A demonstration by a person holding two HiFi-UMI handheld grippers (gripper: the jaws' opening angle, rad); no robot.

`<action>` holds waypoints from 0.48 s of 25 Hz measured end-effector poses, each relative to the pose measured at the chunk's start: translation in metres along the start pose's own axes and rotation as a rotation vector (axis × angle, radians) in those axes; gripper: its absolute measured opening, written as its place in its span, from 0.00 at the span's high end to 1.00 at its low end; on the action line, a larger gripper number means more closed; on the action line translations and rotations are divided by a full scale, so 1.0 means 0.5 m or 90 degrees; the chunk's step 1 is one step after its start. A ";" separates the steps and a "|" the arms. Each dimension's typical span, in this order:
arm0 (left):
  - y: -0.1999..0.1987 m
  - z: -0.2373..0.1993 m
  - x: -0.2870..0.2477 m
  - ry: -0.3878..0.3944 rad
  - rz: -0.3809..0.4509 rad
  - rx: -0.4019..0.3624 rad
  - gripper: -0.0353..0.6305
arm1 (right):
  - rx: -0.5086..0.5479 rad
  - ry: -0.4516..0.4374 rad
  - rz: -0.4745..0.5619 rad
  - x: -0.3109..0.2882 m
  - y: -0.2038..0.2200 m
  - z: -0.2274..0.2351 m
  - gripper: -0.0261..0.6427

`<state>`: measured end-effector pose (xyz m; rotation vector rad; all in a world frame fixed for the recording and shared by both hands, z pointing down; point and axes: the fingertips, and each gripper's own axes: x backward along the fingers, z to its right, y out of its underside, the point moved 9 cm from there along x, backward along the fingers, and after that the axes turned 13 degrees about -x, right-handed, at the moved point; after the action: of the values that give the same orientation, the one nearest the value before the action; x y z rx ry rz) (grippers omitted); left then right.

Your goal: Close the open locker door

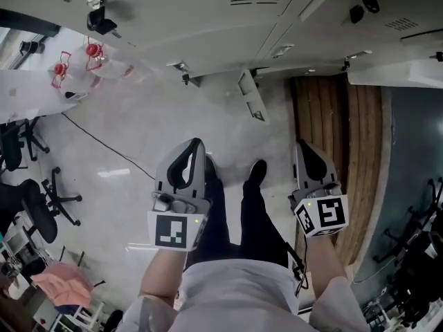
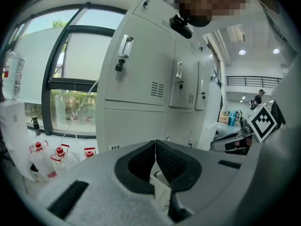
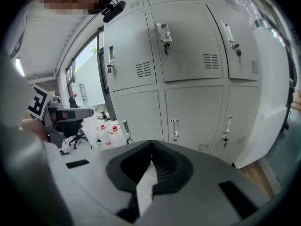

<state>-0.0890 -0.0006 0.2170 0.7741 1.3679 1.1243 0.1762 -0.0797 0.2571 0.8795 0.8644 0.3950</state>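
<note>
The person stands facing a bank of pale grey lockers (image 1: 208, 33) that runs across the 12 o'clock side of the head view. The open locker door (image 1: 252, 94) juts out from that bank toward the person, seen nearly edge-on from above. It sits at about 12 o'clock from the person's dark shoe (image 1: 257, 171) and well apart from both grippers.

The left gripper (image 1: 197, 142) is held low at about 8 o'clock from the picture's centre and points toward the lockers. In its own view its dark ribbed pads meet at the tips, clenched with nothing between them. The right gripper (image 1: 302, 144) is at about 4 o'clock and points the same way. Its jaws are likewise pressed together and empty. Neither gripper touches the door or the lockers.

The door lies between the two grippers' lines, a little nearer the right one. The grey floor (image 1: 138, 130) stretches to the left, and a thin black cable (image 1: 104, 144) crosses it at about 9 o'clock. Clear bottles with red caps (image 1: 93, 50) stand at about 10 o'clock, near the foot of the lockers. Black office chairs (image 1: 41, 206) stand at 8 to 9 o'clock, and a pink cloth (image 1: 62, 282) lies at about 7 o'clock. A strip of wooden flooring (image 1: 346, 137) runs at 2 to 3 o'clock, just beyond the right gripper
</note>
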 end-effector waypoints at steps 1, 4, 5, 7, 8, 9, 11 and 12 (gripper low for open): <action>0.021 0.001 -0.010 0.001 -0.005 0.001 0.93 | -0.005 0.000 -0.009 -0.013 0.020 0.007 0.94; 0.073 0.012 -0.034 0.011 -0.023 0.005 0.93 | -0.014 0.003 -0.037 -0.049 0.078 0.027 0.94; 0.087 0.016 -0.040 0.014 -0.028 0.007 0.93 | -0.015 0.003 -0.046 -0.062 0.094 0.032 0.94; 0.116 0.023 -0.052 0.020 -0.037 0.010 0.93 | -0.018 0.003 -0.060 -0.090 0.124 0.044 0.94; 0.131 0.027 -0.059 0.023 -0.041 0.010 0.93 | -0.020 0.004 -0.066 -0.103 0.138 0.051 0.94; 0.145 0.030 -0.066 0.025 -0.046 0.010 0.93 | -0.022 0.005 -0.072 -0.116 0.152 0.059 0.94; 0.173 0.038 -0.082 0.029 -0.052 0.012 0.93 | -0.023 0.011 -0.087 -0.140 0.181 0.077 0.94; 0.186 0.041 -0.089 0.030 -0.055 0.013 0.93 | -0.021 0.013 -0.094 -0.150 0.194 0.086 0.94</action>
<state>-0.0776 -0.0079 0.3214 0.7005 1.4417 1.0685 0.1682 -0.0903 0.3866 0.7777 0.9333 0.2895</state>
